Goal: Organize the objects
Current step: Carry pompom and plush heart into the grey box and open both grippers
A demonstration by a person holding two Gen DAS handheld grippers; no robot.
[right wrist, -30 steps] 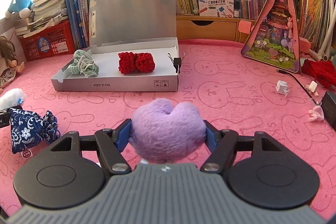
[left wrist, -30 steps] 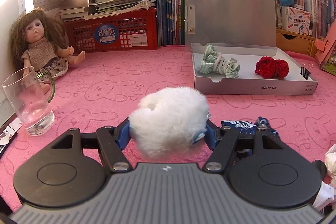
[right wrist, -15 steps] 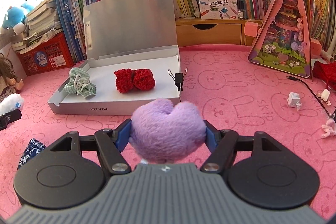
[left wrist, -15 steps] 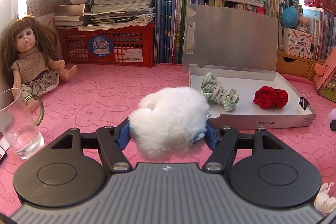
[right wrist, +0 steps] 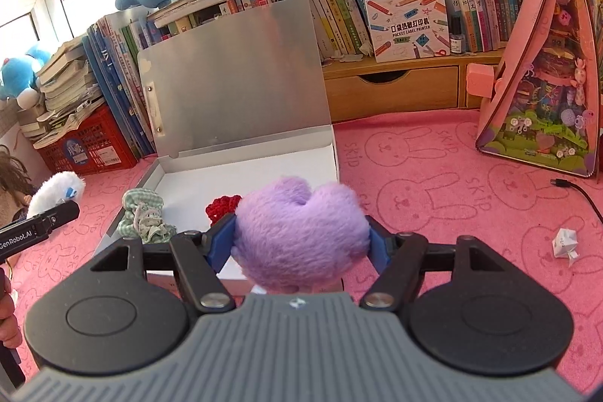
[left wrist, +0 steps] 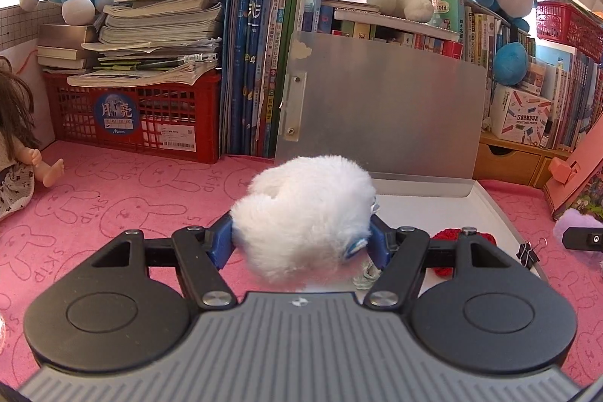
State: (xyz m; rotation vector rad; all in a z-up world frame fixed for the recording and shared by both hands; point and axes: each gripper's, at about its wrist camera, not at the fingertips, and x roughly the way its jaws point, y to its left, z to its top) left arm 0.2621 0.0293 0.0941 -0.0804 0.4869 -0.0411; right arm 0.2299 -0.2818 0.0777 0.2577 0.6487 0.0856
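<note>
I see a white fluffy bow (left wrist: 301,225) and a purple fluffy bow (right wrist: 301,236) held above the open grey box (right wrist: 233,161), which contains a green checked bow (right wrist: 145,217) and a red knitted bow (right wrist: 222,208).

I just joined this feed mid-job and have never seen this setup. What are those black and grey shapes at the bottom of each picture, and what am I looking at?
Those shapes are two hand-held grippers; a person carries one in each hand, and a camera on each looks forward along its fingers. In the left view, the left gripper is shut on a fluffy white bow. In the right view, the right gripper is shut on a fluffy purple bow. Ahead on the pink mat sits an open white box, lid up, already holding a green checked bow and a red knitted bow. Books and plush toys line the back.
</note>
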